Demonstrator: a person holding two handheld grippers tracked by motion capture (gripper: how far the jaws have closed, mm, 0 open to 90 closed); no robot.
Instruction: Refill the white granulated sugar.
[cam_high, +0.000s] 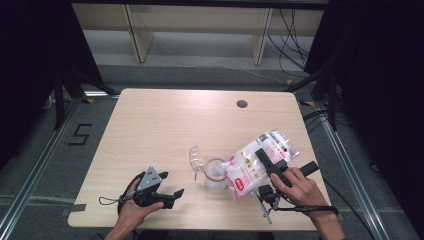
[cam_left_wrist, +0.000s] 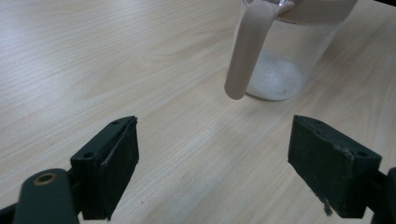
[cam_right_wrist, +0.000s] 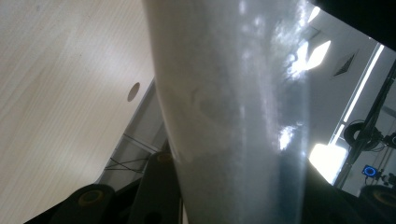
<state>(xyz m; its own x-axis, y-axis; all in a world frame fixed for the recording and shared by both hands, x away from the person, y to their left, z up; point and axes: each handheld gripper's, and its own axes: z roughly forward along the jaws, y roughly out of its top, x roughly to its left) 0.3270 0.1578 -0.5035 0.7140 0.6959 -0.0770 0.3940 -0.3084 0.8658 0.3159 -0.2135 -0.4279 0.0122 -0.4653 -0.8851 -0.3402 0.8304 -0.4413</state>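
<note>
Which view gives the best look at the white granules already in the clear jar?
The left gripper view: the granules lie heaped on the floor of the jar, close up. In the high view the jar is small beneath the tilted bag. The right gripper view has the bag close up.

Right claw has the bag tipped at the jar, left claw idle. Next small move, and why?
Probably tilt the bag a little further. The right claw is clamped on it with its lower end over the mouth of the clear jar, and the jar holds only a thin layer of white grains at the bottom. The left claw stands open, short of the jar, touching nothing.
</note>
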